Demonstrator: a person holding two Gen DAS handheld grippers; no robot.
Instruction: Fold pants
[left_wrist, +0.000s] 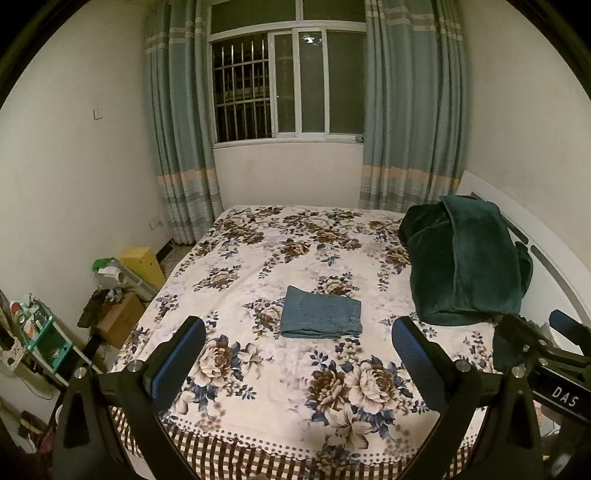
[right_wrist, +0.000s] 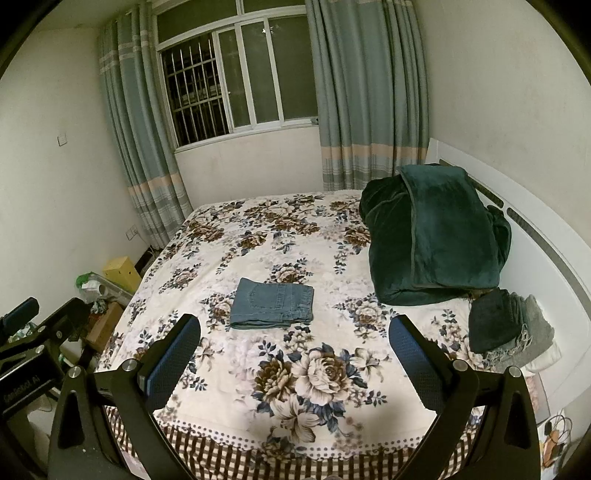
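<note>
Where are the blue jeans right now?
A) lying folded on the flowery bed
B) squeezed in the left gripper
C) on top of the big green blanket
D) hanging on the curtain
A: the folded jeans lie flat on the floral bedspread, and both open grippers are away from them.

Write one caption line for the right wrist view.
Open right hand-held gripper above floral bed, folded jeans beyond it.

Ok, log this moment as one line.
jeans: folded on bed | left claw: open, empty | right claw: open, empty
</note>
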